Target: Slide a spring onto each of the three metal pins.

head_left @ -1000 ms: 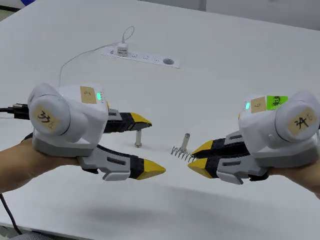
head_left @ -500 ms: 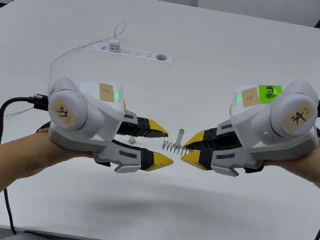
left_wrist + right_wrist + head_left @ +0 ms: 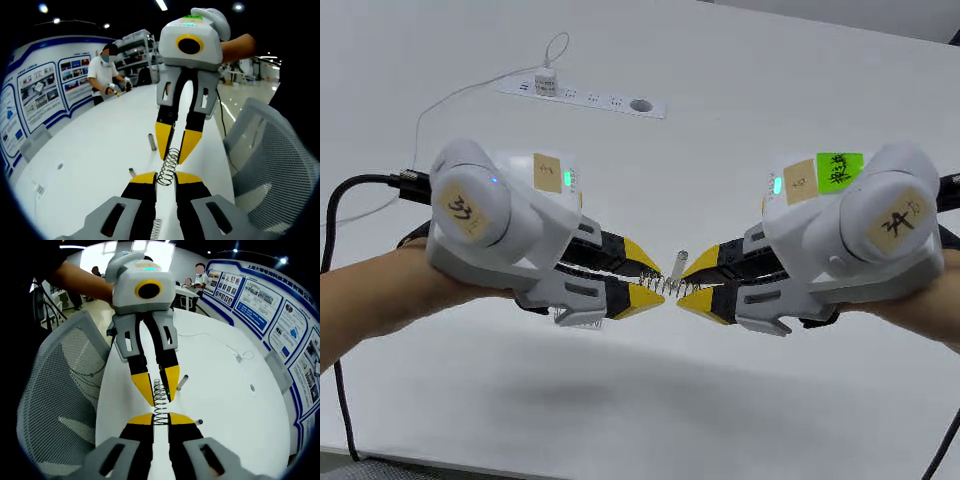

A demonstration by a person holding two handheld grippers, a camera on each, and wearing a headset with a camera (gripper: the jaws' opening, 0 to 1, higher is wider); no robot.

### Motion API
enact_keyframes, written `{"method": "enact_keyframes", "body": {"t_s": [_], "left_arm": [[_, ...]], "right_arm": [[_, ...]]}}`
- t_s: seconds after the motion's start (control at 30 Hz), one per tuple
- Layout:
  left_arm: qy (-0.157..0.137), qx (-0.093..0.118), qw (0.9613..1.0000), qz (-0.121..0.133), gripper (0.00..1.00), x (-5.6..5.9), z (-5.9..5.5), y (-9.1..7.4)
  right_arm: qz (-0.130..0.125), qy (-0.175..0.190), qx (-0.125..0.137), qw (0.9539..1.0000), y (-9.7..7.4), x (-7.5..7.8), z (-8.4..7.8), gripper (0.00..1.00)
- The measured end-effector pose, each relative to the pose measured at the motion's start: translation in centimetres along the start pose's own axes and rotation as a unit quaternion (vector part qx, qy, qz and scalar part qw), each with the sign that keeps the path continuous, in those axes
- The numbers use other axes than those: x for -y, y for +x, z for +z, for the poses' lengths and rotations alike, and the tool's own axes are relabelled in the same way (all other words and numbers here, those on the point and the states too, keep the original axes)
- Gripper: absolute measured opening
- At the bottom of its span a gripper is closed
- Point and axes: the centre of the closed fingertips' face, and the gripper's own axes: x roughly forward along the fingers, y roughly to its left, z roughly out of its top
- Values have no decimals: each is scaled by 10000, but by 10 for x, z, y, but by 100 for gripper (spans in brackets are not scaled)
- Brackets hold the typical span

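A small metal spring point(image 3: 670, 287) hangs in the air between my two grippers, a little above the white table point(image 3: 740, 150). My left gripper point(image 3: 648, 280) is shut on its left end, and my right gripper point(image 3: 692, 283) is shut on its right end. In the left gripper view the spring point(image 3: 169, 165) runs from my left gripper point(image 3: 166, 177) up to the right gripper point(image 3: 175, 147). An upright metal pin point(image 3: 680, 259) stands just behind the spring. Two pins point(image 3: 151, 141) point(image 3: 131, 172) stand on the table. A loose spring point(image 3: 156, 229) lies below my jaws.
A white power strip point(image 3: 585, 98) with a plugged charger point(image 3: 546, 80) and thin cable lies at the far side. A black cable point(image 3: 350, 200) trails from the left gripper. A mesh chair point(image 3: 270, 165) stands beside the table edge. A person point(image 3: 102, 72) stands far behind.
Both grippers came together toward the middle. The left gripper's jaws, open a second ago, have closed onto the free end of the spring held by the right gripper.
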Motion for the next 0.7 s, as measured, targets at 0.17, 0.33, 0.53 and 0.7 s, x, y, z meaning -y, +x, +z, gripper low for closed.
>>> {"method": "enact_keyframes", "body": {"t_s": [0.17, 0.33, 0.53, 0.7], "left_arm": [[232, -45, 9997, -8, 12, 2, 0, 0], [550, 22, 9984, 101, 10, -1, 4, -2], [546, 64, 9985, 24, 10, 1, 6, -3], [533, 139, 9985, -42, 10, 5, 9, -4]], "right_arm": [[35, -78, -51, 10000, 0, 0, 0, 11], [-12, -186, 27, 9998, -2, 4, 2, 11], [27, -154, 142, 9998, -3, 3, 3, 12], [62, 119, 353, 9993, -5, 2, 6, 13]]}}
